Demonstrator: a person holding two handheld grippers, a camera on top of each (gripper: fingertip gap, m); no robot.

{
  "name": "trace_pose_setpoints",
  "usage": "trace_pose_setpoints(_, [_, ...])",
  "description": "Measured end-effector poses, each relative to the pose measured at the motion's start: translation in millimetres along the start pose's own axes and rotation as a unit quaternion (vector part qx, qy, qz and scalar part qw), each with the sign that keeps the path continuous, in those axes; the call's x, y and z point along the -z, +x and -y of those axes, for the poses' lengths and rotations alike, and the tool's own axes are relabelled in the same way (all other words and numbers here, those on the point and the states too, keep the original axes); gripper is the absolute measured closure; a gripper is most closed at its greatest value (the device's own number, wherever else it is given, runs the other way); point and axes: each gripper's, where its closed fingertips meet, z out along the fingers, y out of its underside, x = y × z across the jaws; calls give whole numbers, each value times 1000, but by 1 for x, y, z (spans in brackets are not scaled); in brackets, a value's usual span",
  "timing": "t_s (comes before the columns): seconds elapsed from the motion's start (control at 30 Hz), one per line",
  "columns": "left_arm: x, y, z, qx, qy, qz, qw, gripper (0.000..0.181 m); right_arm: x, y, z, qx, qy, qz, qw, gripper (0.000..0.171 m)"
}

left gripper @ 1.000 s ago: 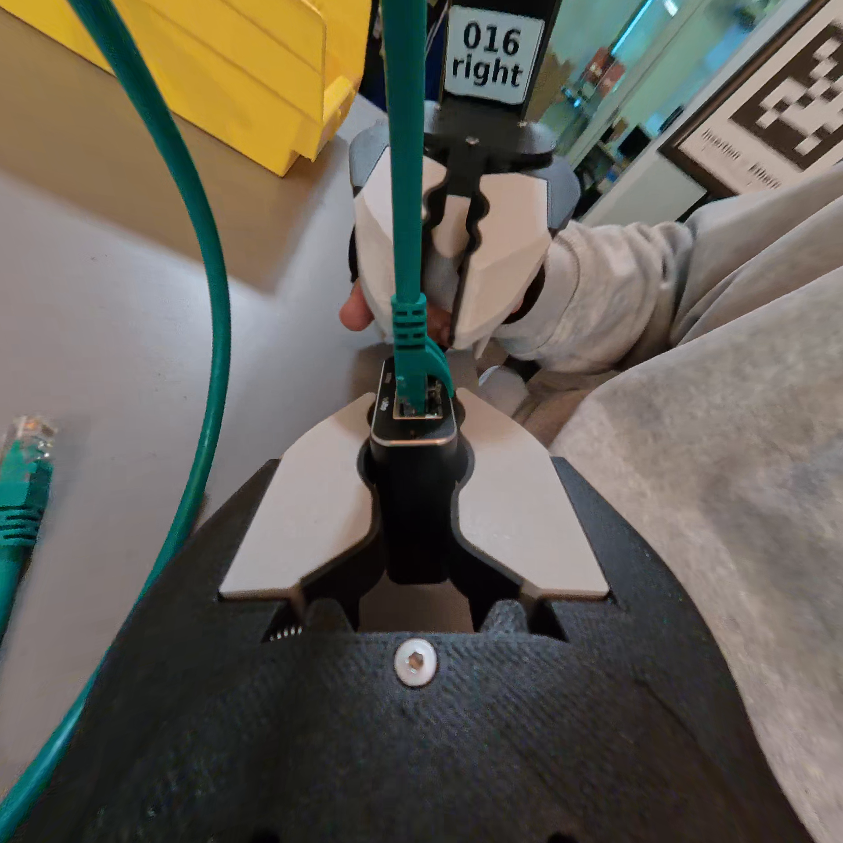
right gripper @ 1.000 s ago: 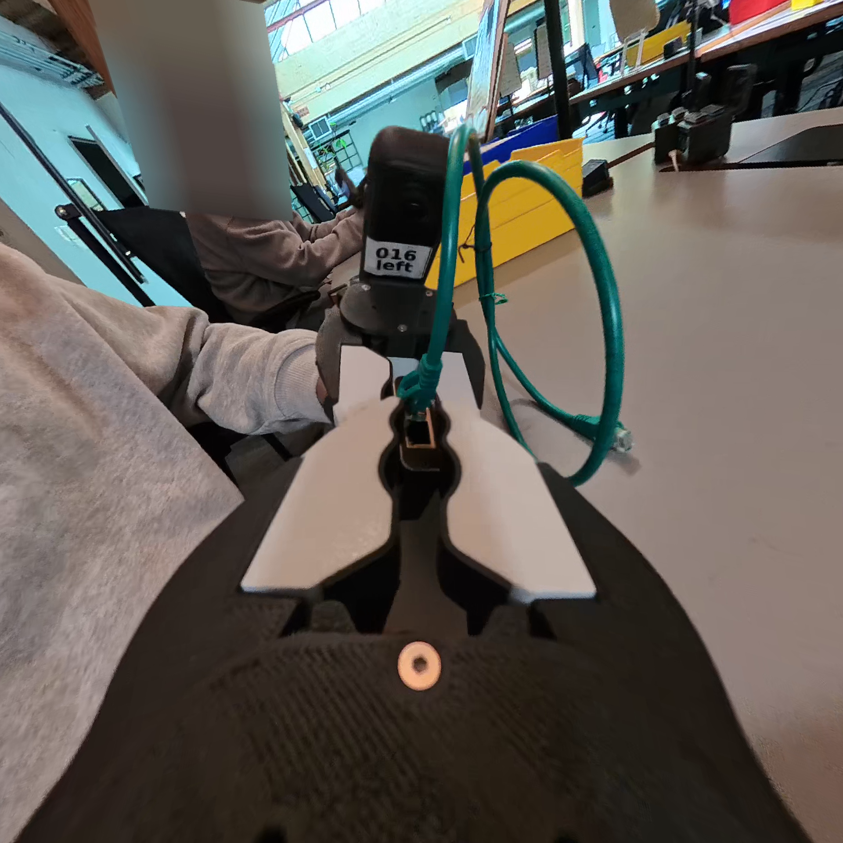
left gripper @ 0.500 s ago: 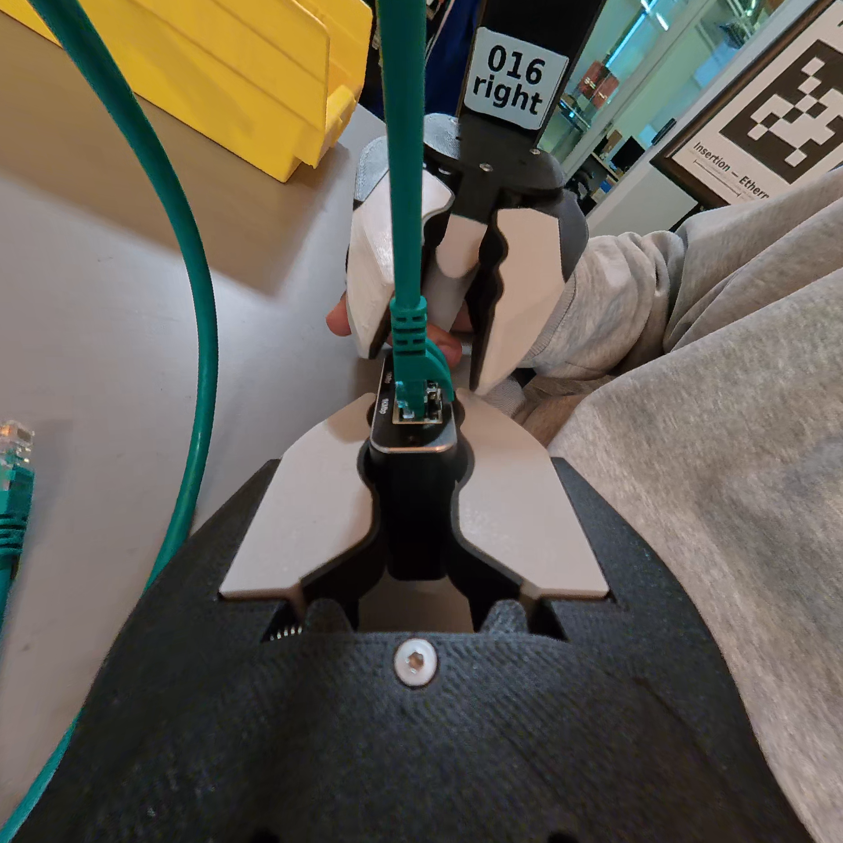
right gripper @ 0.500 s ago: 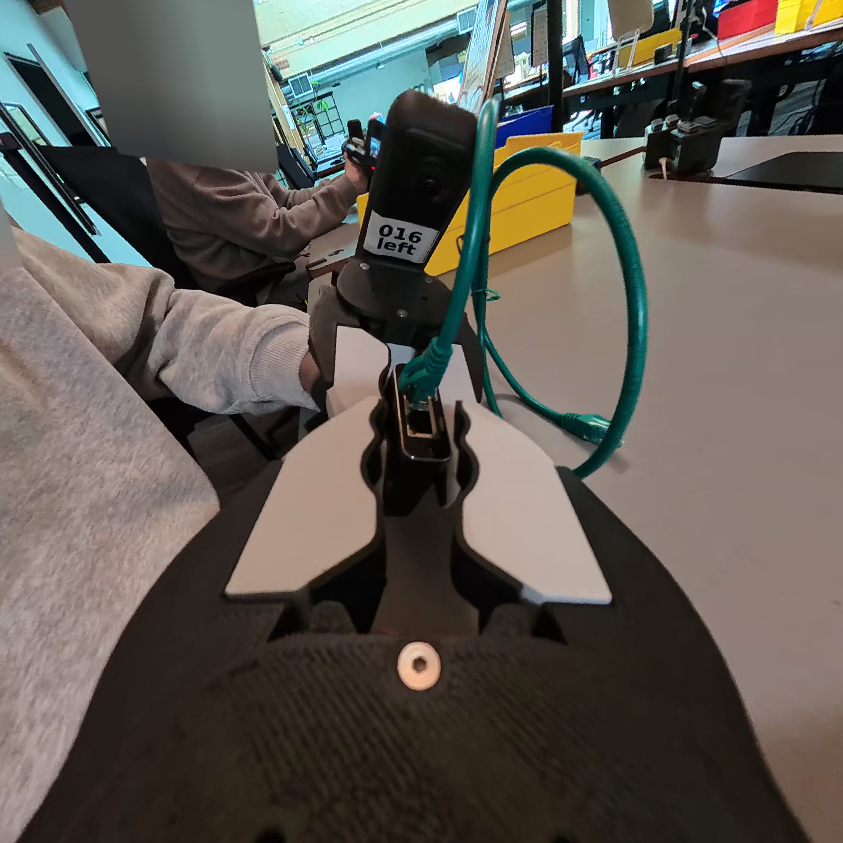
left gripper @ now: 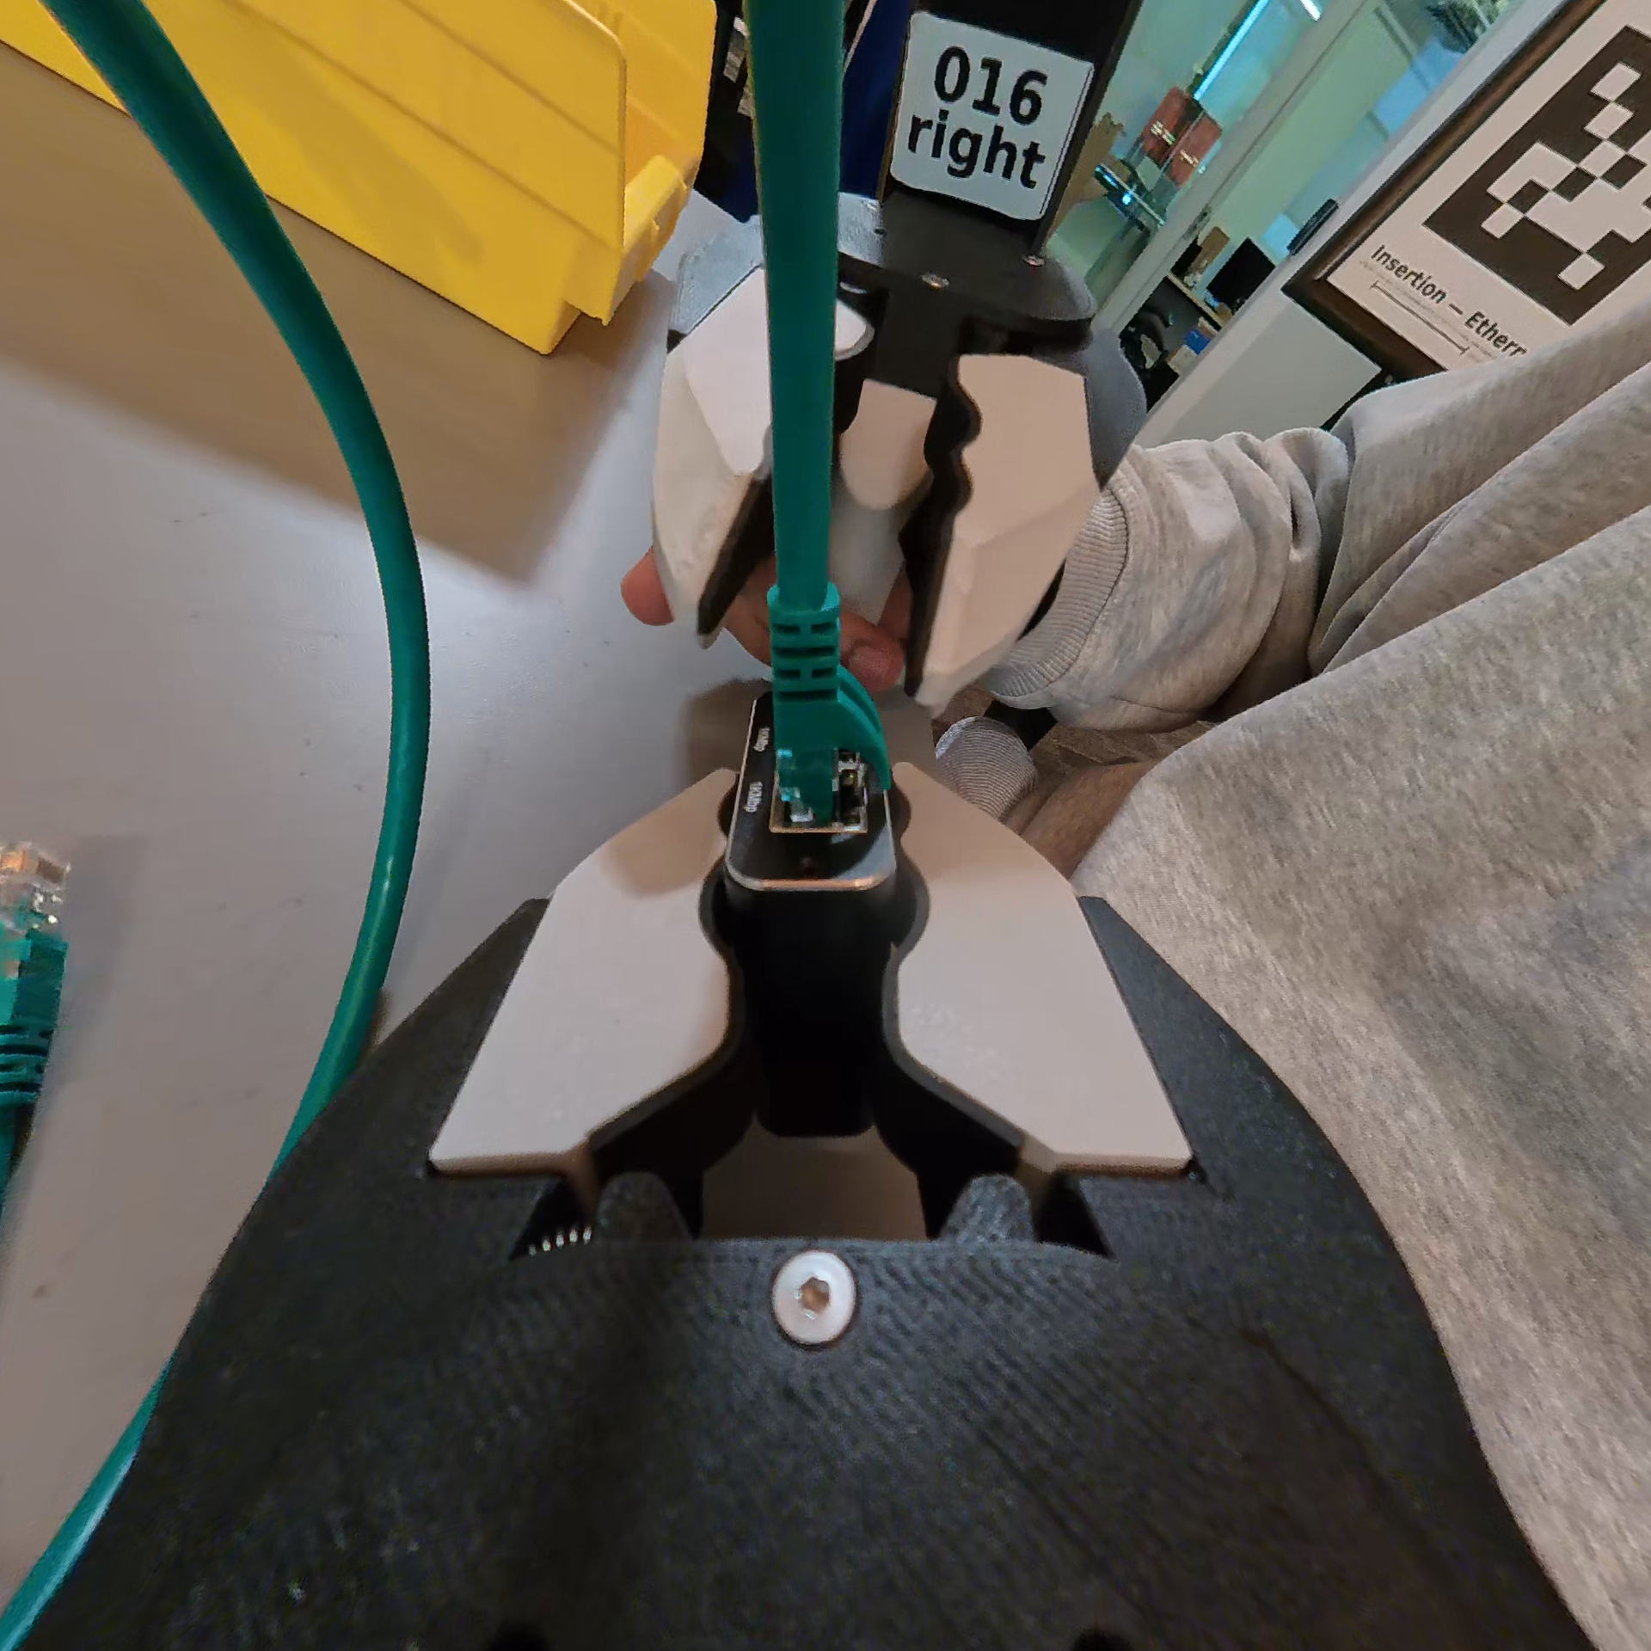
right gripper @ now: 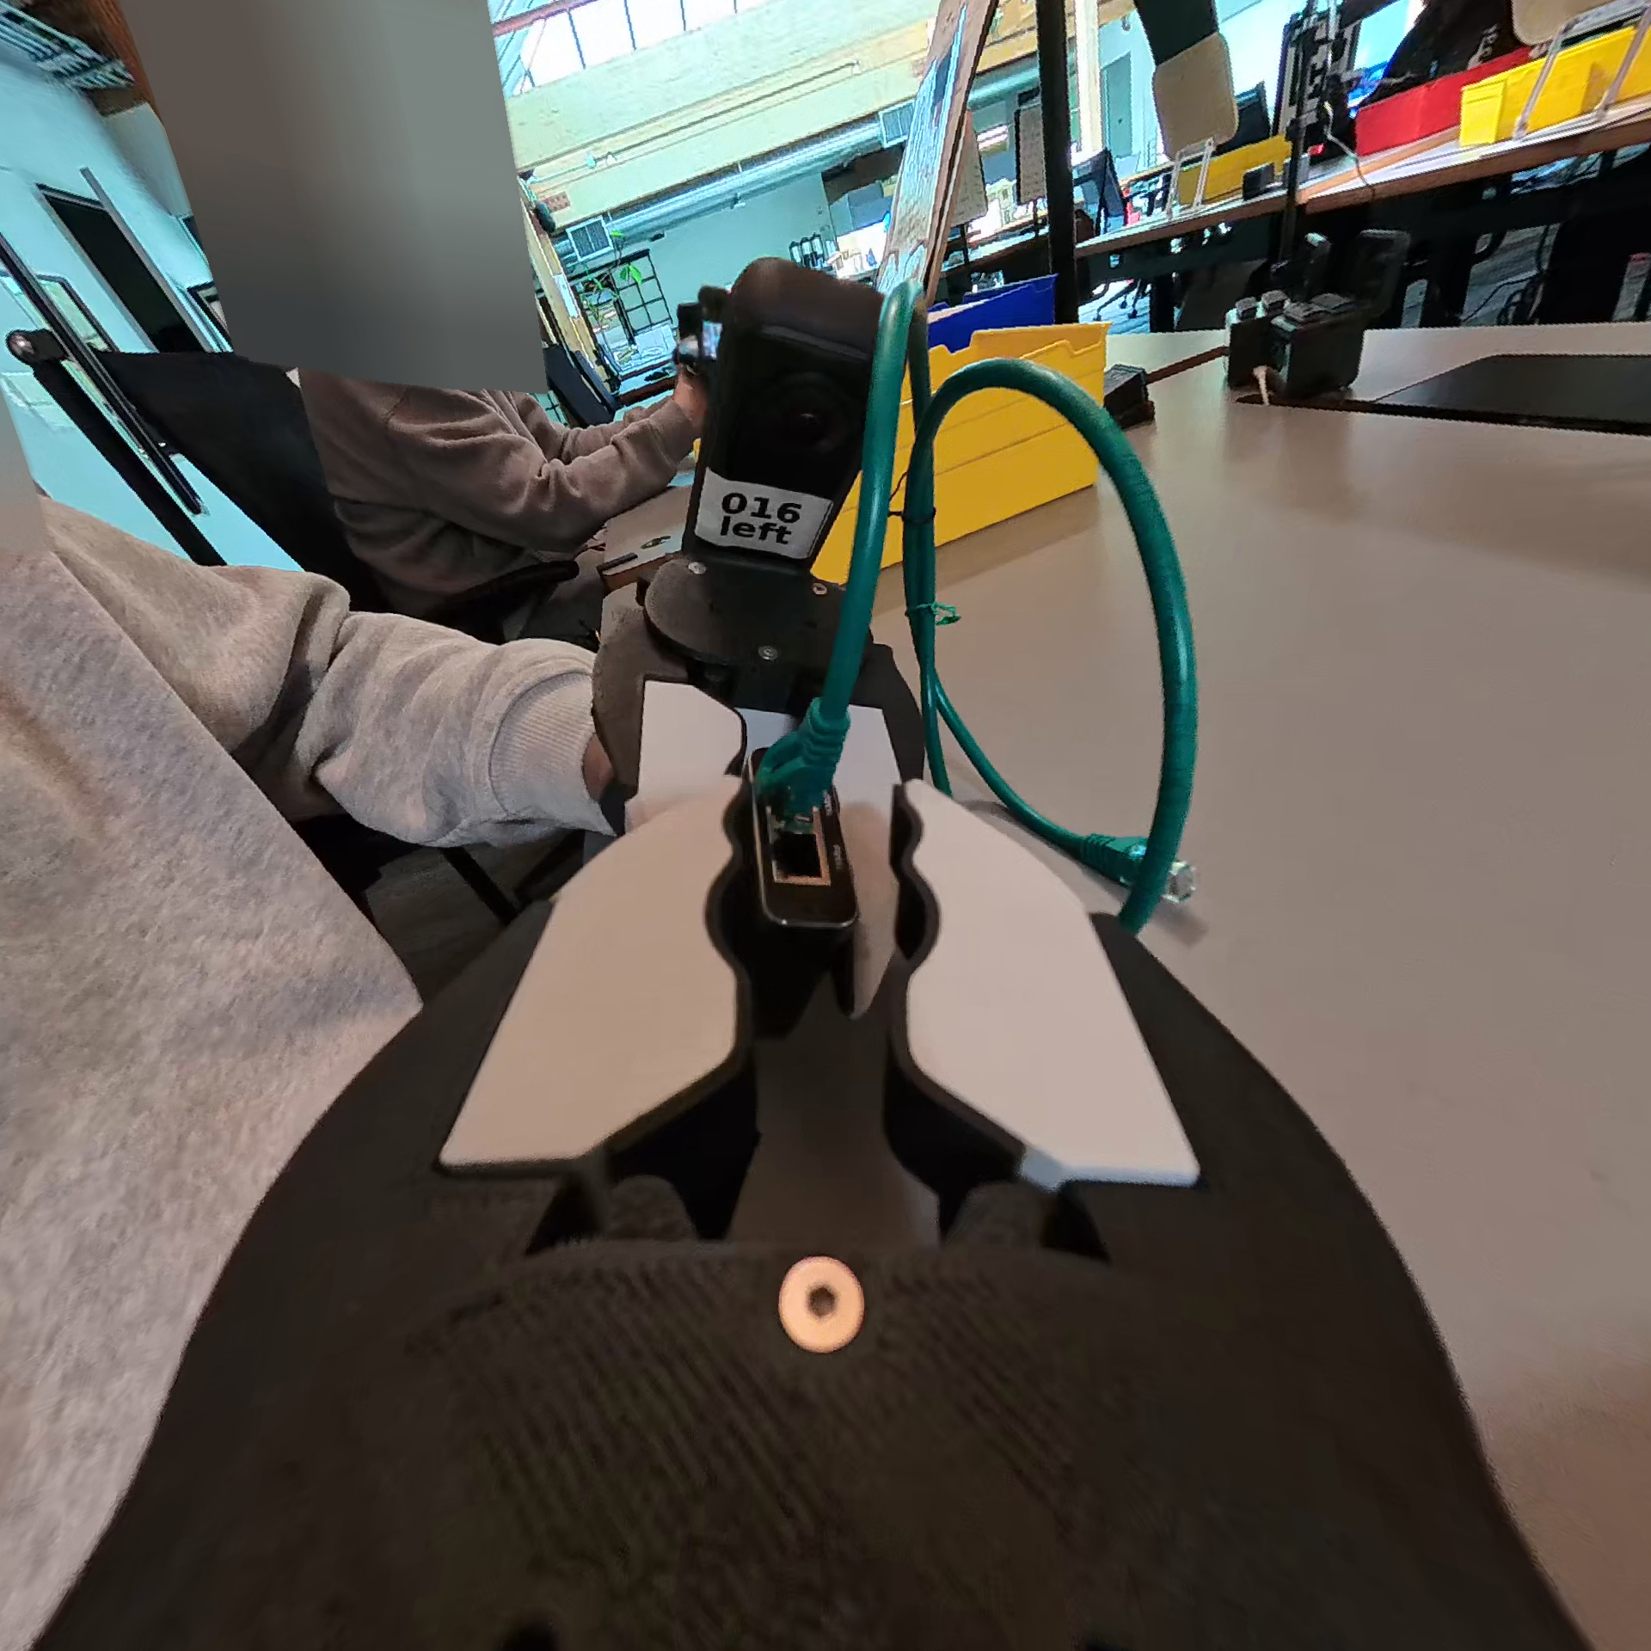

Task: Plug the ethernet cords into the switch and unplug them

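Now we see the change: a second ago the right gripper (right gripper: 871, 840) had its white fingers pinched together at the green ethernet cord's plug (left gripper: 808, 715); now they stand spread, well clear on either side of the small black rectangular switch (left gripper: 808, 858), pinching nothing. The plug stayed seated in the switch's far port, cord (left gripper: 795, 357) rising straight up from it, so we judge the insertion done and released. The left gripper (left gripper: 808, 831) keeps its pale fingers pressed on the switch body, holding it upright above the grey table (left gripper: 179, 581). The near port of the switch (right gripper: 798, 862) is empty. The cord's other end, a clear-tipped green plug (right gripper: 1130, 858), lies loose on the table to the switch's right in the right wrist view. We reckon next comes that free plug, or the unplugging.
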Motion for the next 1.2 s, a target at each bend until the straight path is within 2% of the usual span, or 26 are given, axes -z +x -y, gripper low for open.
trace_pose_setpoints(0.07, [0, 0, 0, -1, 1, 1, 1000, 154, -2, 0, -2, 1, -5, -2, 1000, 137])
trace_pose_setpoints(0.6, [-3, 0, -3, -17, -14, 19, 1000, 155, -7, -4, -6, 103, -35, -45, 993, 136])
trace_pose_setpoints(0.93, [-6, -1, -5, -30, -27, 37, 998, 155, -7, -8, -7, 161, -53, -60, 984, 147])
trace_pose_setpoints(1.2, [-6, 1, -6, -42, -28, 38, 998, 155, -7, -12, -7, 99, -35, -13, 994, 149])
